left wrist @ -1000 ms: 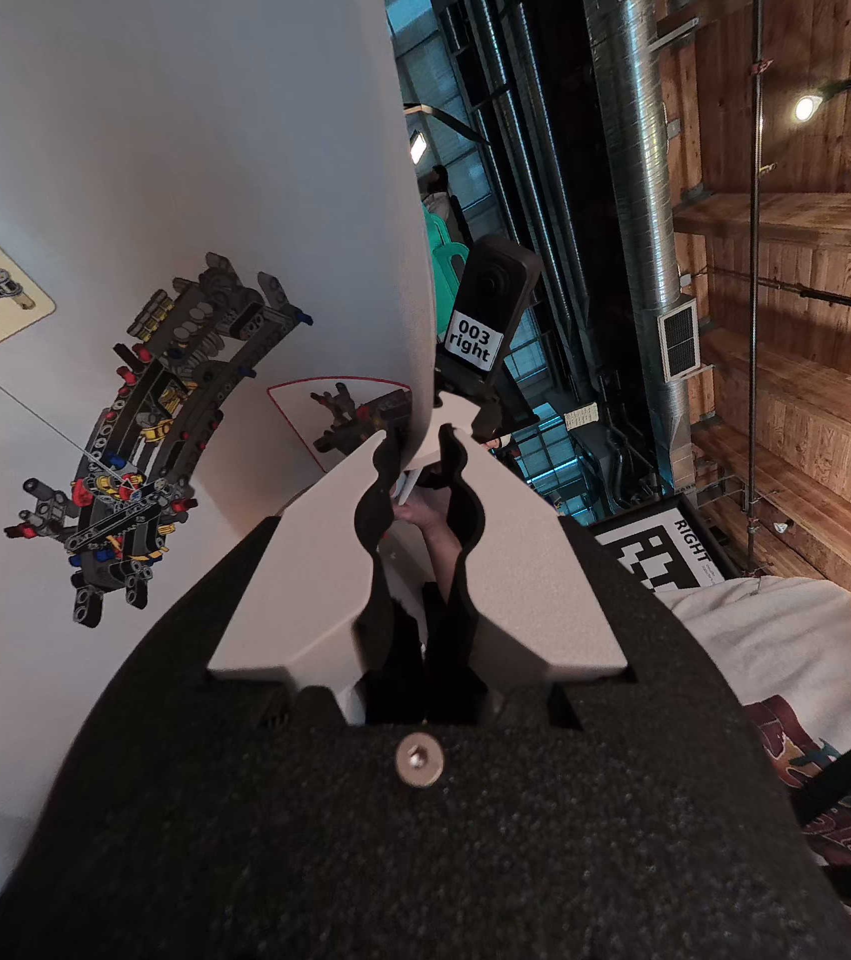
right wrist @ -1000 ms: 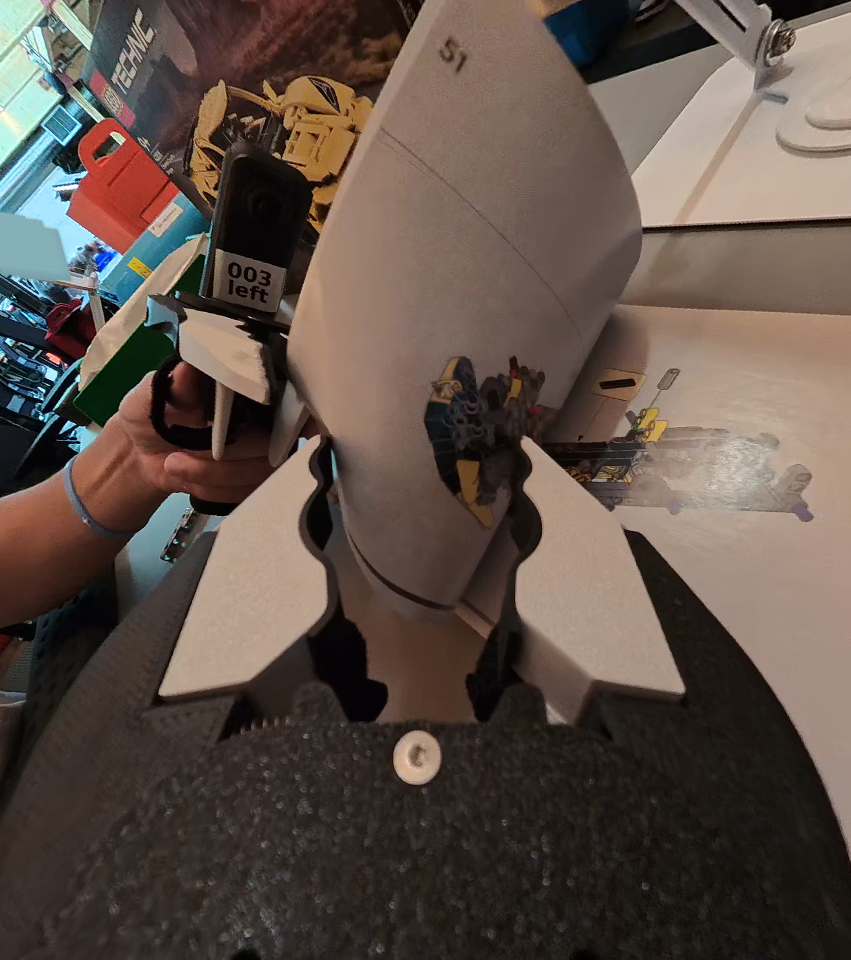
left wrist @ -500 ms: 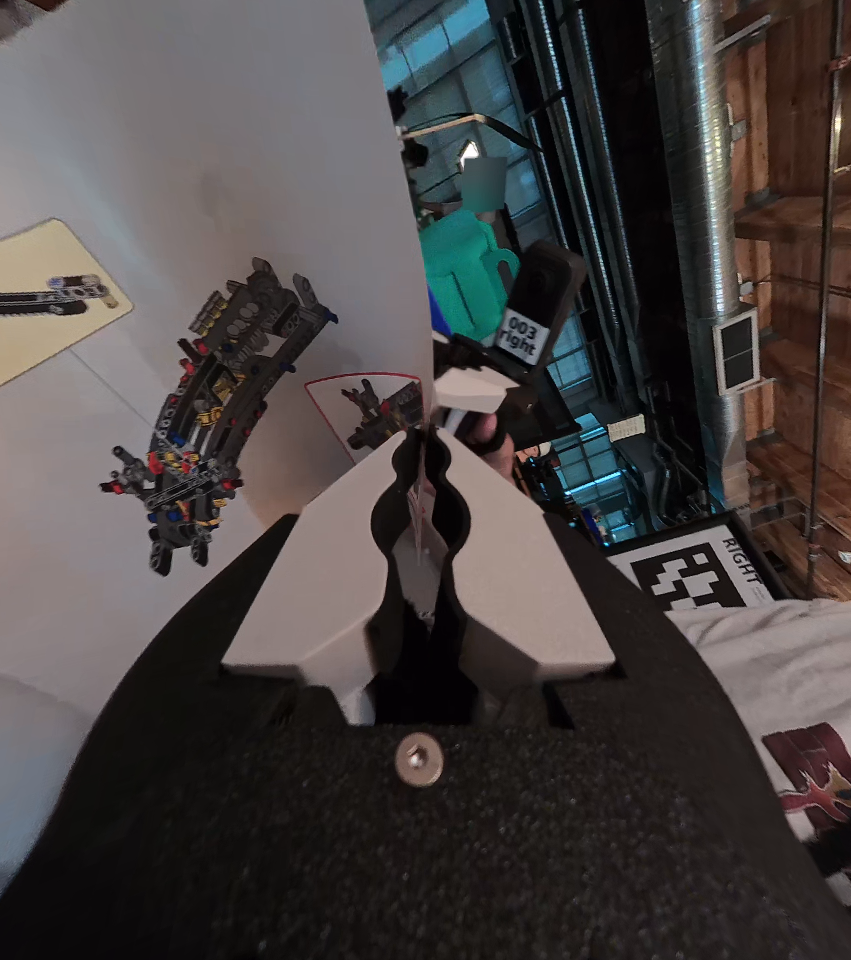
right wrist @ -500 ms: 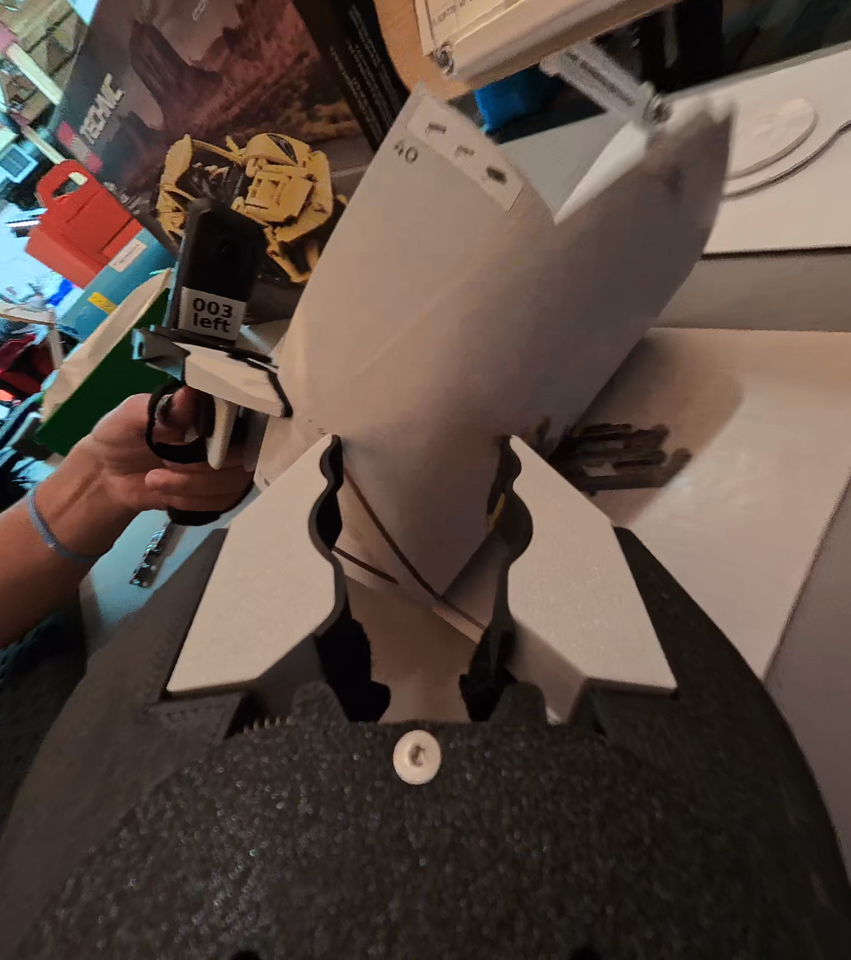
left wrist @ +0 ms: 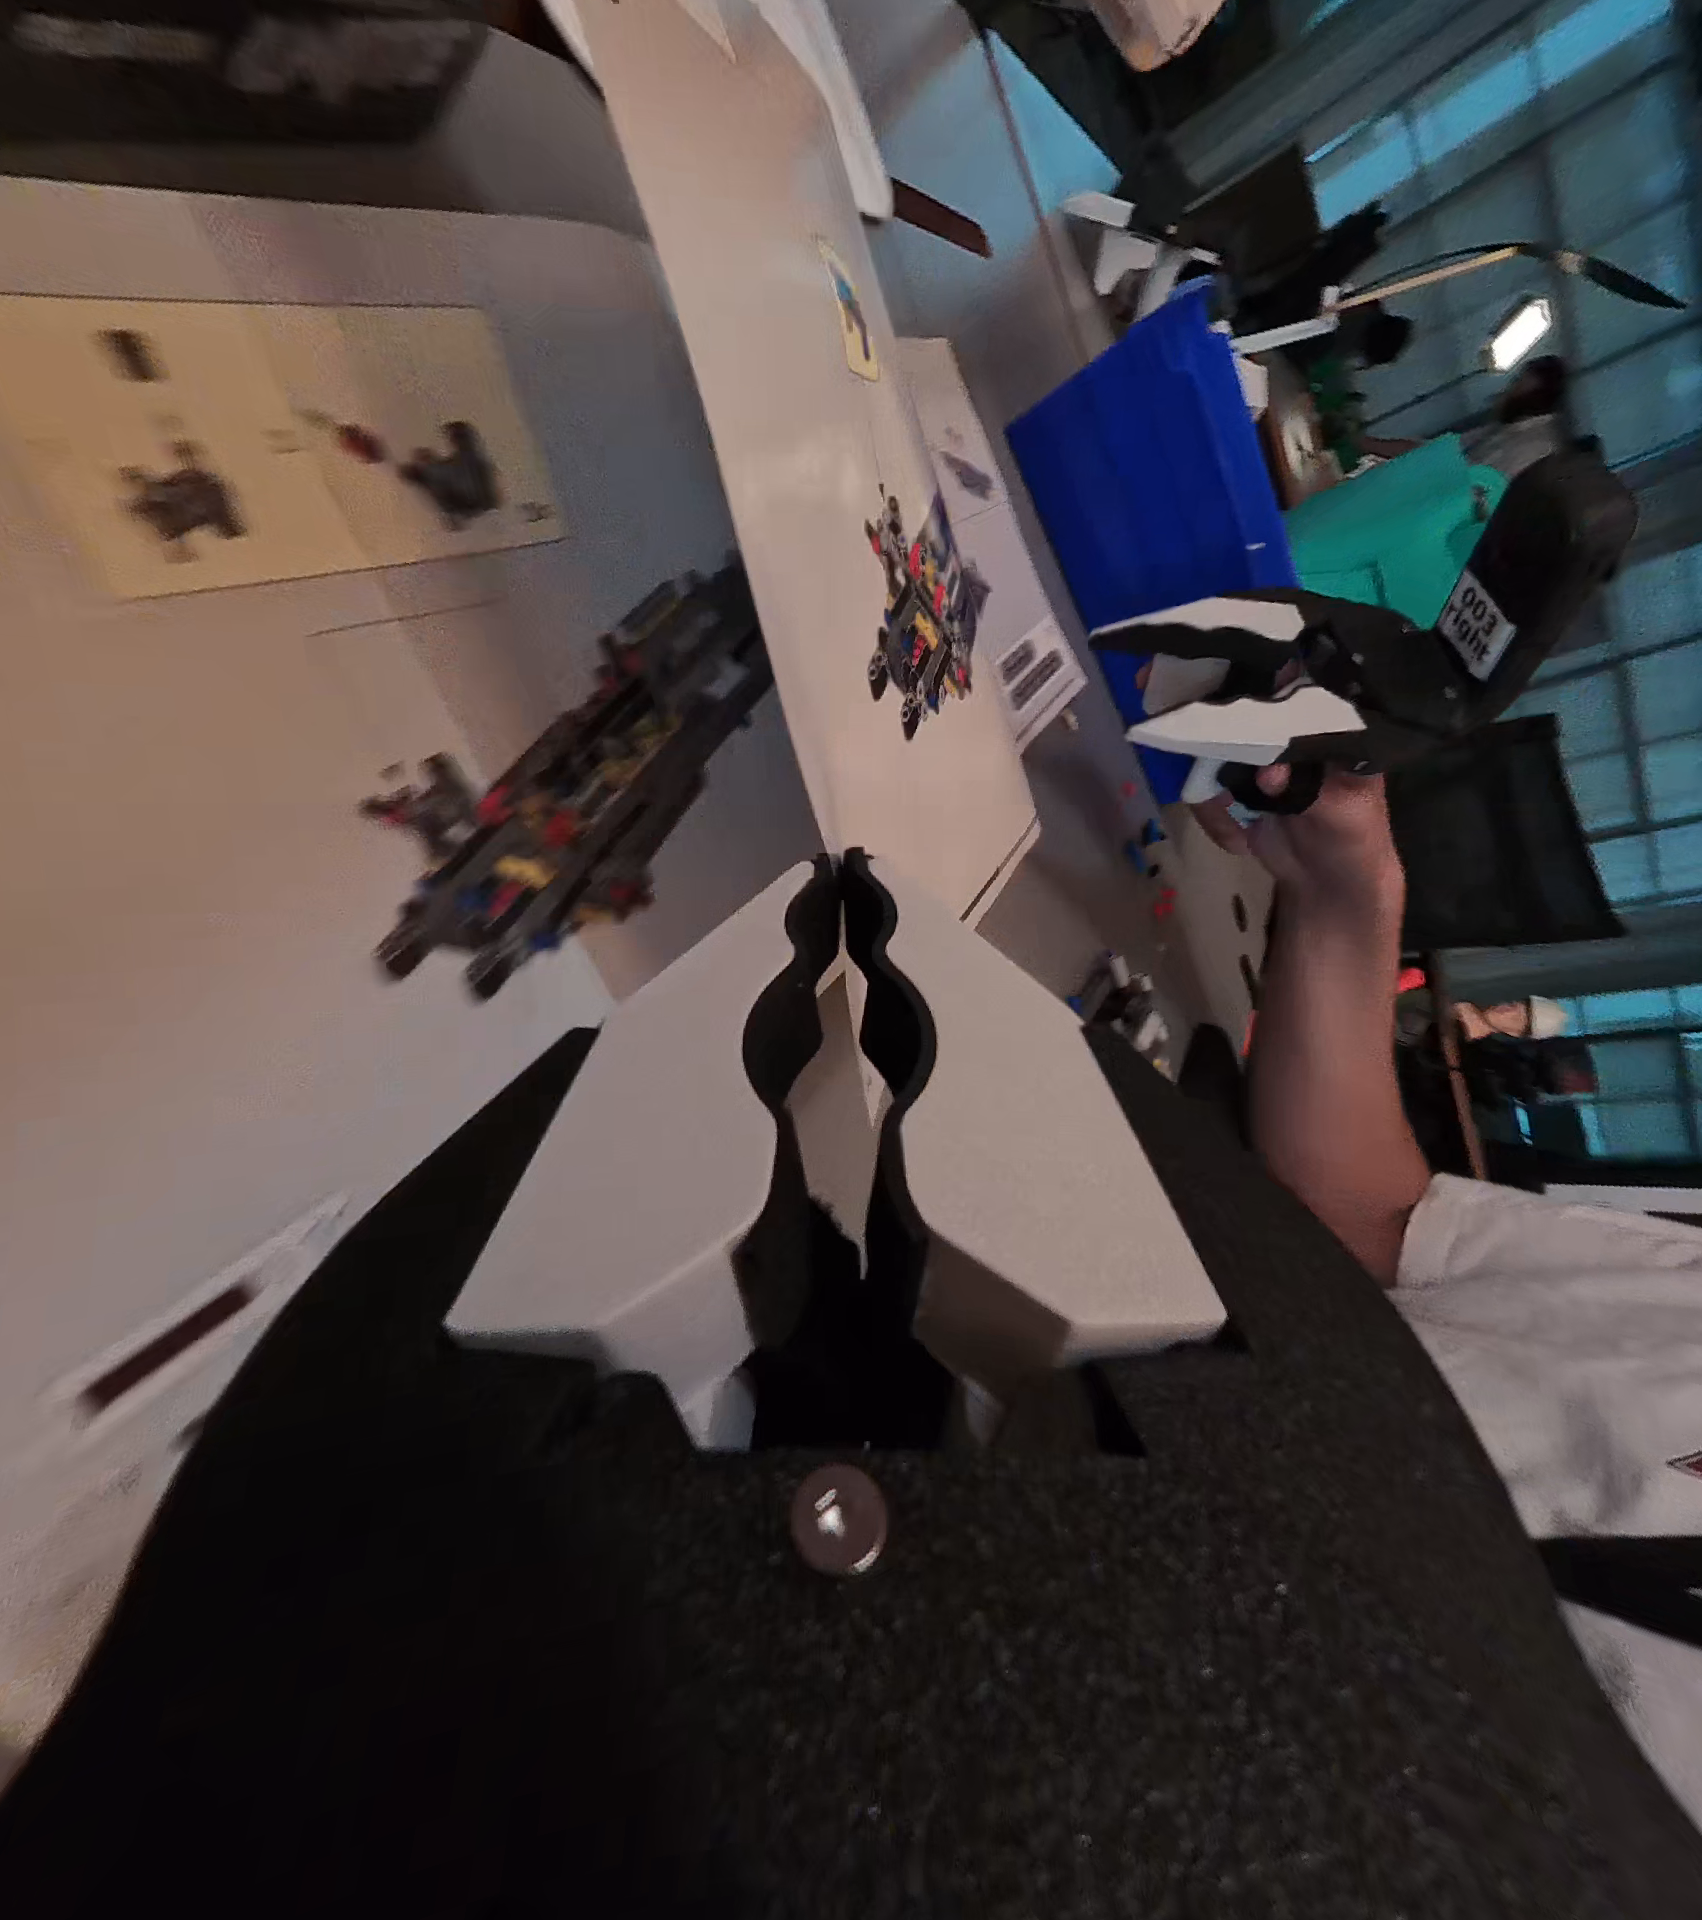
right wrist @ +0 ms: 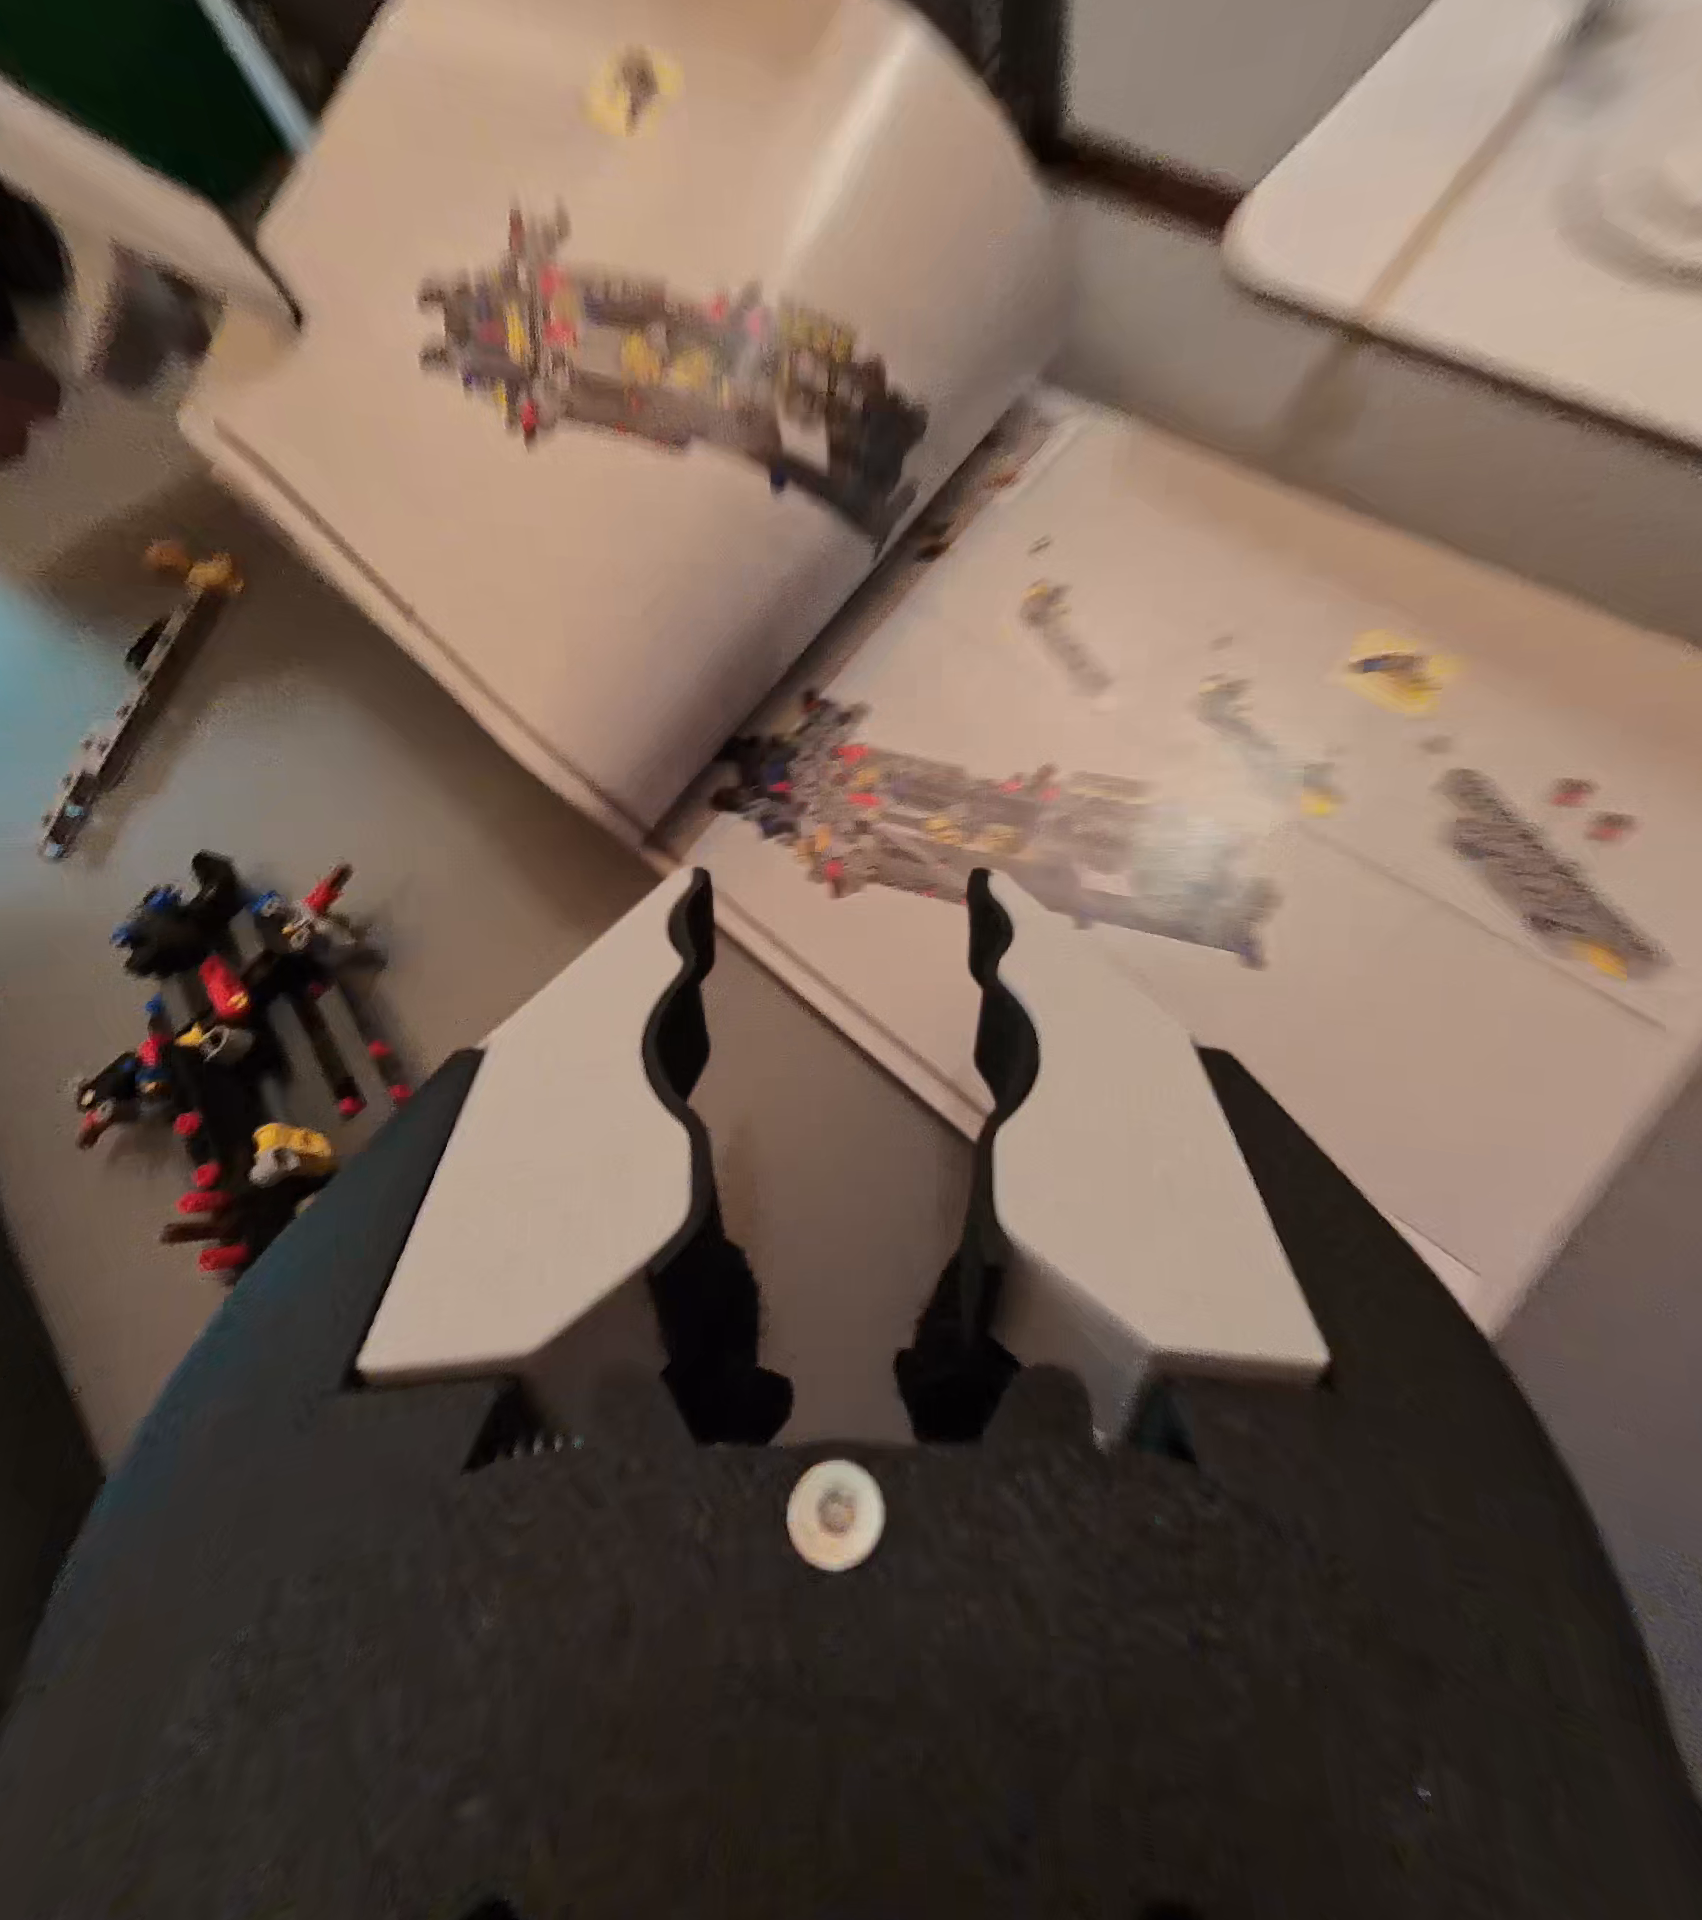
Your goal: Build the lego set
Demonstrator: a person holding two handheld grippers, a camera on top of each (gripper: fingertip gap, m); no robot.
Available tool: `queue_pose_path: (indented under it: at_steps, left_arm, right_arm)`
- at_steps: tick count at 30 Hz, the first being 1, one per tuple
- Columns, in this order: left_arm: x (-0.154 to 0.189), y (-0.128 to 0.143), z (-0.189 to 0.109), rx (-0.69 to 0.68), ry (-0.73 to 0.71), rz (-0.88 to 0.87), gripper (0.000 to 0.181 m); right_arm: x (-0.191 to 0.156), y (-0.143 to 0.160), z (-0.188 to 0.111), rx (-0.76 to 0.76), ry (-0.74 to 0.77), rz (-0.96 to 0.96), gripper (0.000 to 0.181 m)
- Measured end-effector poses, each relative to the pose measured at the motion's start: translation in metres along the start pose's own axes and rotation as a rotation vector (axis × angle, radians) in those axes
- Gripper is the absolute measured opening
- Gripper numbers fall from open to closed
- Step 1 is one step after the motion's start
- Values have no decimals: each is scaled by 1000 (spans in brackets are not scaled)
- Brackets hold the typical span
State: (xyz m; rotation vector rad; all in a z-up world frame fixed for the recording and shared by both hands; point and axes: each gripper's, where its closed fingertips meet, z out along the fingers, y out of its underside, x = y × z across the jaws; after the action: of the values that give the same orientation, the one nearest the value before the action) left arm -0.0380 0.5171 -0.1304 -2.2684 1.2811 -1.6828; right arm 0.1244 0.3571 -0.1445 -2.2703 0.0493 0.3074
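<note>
As both wrist views show it, your scene reads as follows.

Left gripper: your jaws are pressed together on the edge of a page; the sheet runs between the fingers and stands up from the booklet, edge-on to the camera.

Right gripper: your jaws stand wide apart with nothing between them; in the left wrist view the same tool hangs in the air to the right of the raised page, clear of it, with your hand on its handle.

Booklet: it lies open on the table, just ahead of your right fingertips; the far leaf curls upward, the near leaf lies flat. Both show printed build diagrams, blurred by motion.

Lego build: a partly built black assembly with red, blue and yellow pins rests on the table, left of your right gripper and apart from the booklet.

Beam: a long grey piece lies on the table beyond the build, near the booklet's left edge.

Blue bin: it stands behind the raised page in the left wrist view.

Image quality: both views are smeared, so fine detail cannot be told.
</note>
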Motion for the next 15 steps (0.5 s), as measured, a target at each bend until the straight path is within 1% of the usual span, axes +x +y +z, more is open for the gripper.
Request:
queue_pose_path:
  at_steps: [1,3,5,6,8,10,13,15]
  left_arm:
    - [-7,2,-15,4,-31,2,0]
    - [-19,6,-41,9,-90,5,0]
    - [-30,12,-61,7,-145,4,0]
    - [-35,15,-68,5,-164,0,0]
    - [-43,22,-78,5,-186,-11,0]
    - [-50,28,-84,2,-200,-18,0]
    - [-61,34,-86,-10,-241,-11,0]
    - [-68,38,-85,-25,-271,0,0]
  right_arm:
    - [-11,2,11,-36,-48,-10,48]
    - [-33,-4,29,-36,-133,-25,47]
    - [-54,-10,44,-38,-223,-39,46]
    - [-60,-13,50,-35,-245,-46,45]
    - [-68,-19,60,-37,-265,-79,40]
    - [-71,-23,71,-39,-246,-145,37]
    - [-69,-26,87,-41,-187,-247,23]
    - [-72,-25,97,-45,-174,-307,14]
